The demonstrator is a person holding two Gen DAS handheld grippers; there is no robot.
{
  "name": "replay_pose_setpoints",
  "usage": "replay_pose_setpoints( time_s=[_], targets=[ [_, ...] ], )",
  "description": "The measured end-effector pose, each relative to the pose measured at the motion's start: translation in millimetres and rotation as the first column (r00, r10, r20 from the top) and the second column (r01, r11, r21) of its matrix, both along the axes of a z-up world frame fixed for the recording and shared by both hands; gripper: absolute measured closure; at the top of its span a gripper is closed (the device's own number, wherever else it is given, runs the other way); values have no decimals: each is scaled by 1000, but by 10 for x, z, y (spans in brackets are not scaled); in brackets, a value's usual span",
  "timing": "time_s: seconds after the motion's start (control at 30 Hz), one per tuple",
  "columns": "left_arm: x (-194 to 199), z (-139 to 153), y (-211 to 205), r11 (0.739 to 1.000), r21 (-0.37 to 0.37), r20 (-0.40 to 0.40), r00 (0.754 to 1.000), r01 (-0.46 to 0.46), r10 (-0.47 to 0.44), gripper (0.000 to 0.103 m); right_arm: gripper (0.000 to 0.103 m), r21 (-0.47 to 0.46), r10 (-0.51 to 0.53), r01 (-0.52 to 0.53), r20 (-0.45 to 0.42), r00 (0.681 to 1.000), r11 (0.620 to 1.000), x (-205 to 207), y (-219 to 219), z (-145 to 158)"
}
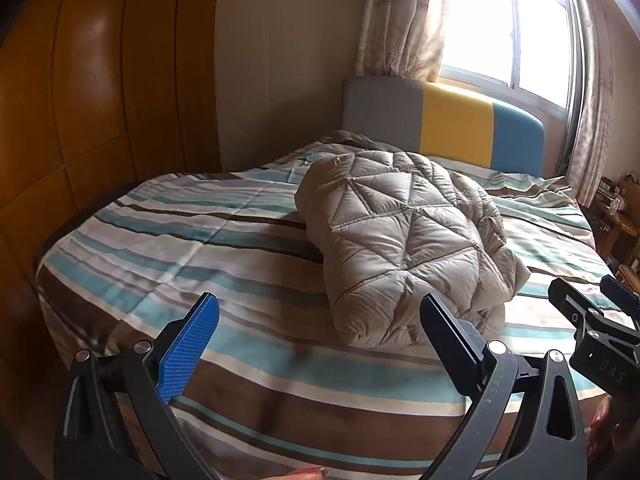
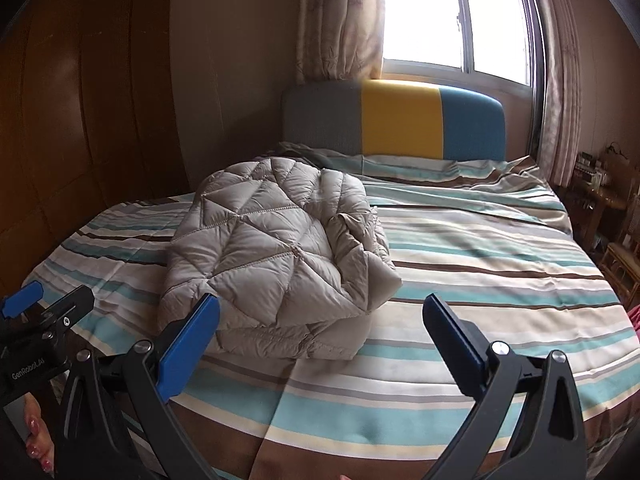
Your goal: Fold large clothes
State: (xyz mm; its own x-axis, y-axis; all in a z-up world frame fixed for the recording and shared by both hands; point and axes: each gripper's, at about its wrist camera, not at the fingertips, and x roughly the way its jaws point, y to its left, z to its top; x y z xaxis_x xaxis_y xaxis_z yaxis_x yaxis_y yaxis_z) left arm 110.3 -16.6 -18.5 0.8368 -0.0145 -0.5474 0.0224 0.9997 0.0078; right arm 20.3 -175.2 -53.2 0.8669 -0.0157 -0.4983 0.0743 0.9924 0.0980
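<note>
A beige quilted down jacket [image 1: 404, 248], puffy and stitched in triangles, lies folded into a thick bundle on the striped bedspread [image 1: 168, 248] of brown, teal, cream and grey bands. Taking that bundle as the landmark: the left gripper [image 1: 320, 344], black-framed with blue ribbed pads, hangs just short of its near edge, its fingers spread wide with nothing between them. The right gripper [image 2: 322, 344], of the same build, sits in front of the bundle's near right corner, likewise spread wide and empty. Neither touches the jacket. In the left wrist view the right gripper's black body shows at the far right, beside the bundle's near end; in the right wrist view the left gripper's body, lettered "GenRobot", shows to the bundle's left, with fingers bearing pink painted nails [image 2: 36, 436] below it.

Nothing lies between the grippers and the bundle but bare bedspread. Beyond the bundle, a rumpled grey-brown fold of bedding [image 2: 304, 152] lies against the padded headboard [image 2: 400, 124], panelled grey, yellow and blue. Behind the headboard a bright window [image 2: 452, 16] is framed by pale patterned curtains [image 2: 340, 20]. Left of the bundle stands a glossy brown wooden wardrobe [image 1: 92, 92]; far to the right, past the bed's edge, cluttered wooden furniture [image 2: 608, 188] stands against the wall.
</note>
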Motion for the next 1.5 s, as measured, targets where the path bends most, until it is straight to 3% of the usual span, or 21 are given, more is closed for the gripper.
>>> replay_pose_setpoints(
  time_s=[1.5],
  targets=[
    [-35, -40, -61, 1000, 25, -16, 1000, -3, 4, 3, 2, 4, -1, 1, 7, 1000, 1000, -2, -40, -27]
  ],
)
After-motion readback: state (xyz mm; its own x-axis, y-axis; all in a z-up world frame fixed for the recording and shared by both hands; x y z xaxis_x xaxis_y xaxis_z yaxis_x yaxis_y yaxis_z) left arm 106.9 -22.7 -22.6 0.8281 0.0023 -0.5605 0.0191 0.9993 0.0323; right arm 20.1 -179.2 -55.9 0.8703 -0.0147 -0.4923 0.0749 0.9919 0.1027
